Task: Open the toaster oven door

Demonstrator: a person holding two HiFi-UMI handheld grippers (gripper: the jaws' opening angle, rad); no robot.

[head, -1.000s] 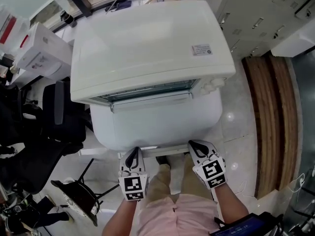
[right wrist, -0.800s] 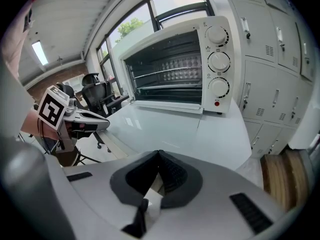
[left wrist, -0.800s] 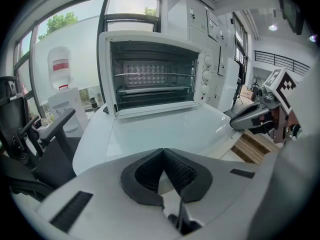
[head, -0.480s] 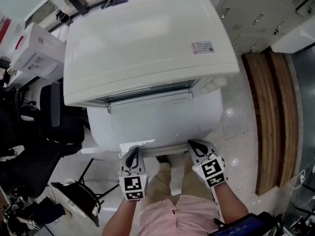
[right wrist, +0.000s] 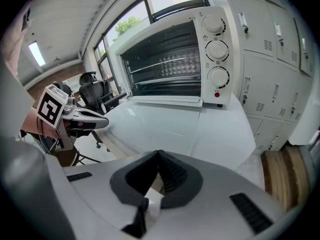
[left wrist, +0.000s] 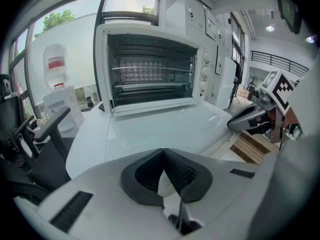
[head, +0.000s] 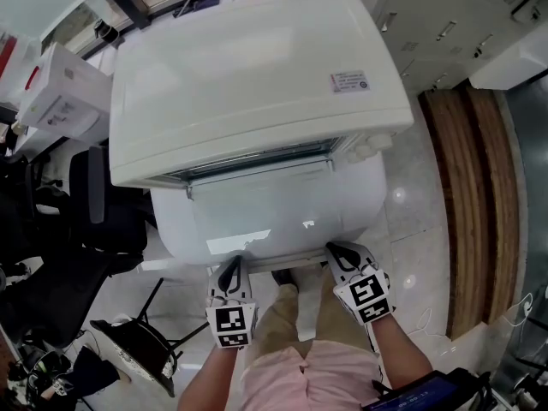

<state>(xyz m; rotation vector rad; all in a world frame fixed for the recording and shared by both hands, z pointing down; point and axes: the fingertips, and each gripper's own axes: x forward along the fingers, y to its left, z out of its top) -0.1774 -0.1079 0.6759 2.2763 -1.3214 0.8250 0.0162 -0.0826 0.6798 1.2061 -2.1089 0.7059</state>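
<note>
Hardly anything moved since half second before — both grippers stayed low at near edge of round glossy white table [head: 274,217]. Grey hand-held left gripper [head: 229,270] had black ribbed pads pressed together, nothing between; grey right gripper [head: 341,254] likewise. Boxy white metal toaster oven [head: 257,75] sat at table's far side, well apart from both — white-framed door [left wrist: 155,106] lay folded down flat, wire racks [left wrist: 152,69] showed inside.

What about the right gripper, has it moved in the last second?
No: the right gripper still sits at the table's near edge.
</note>
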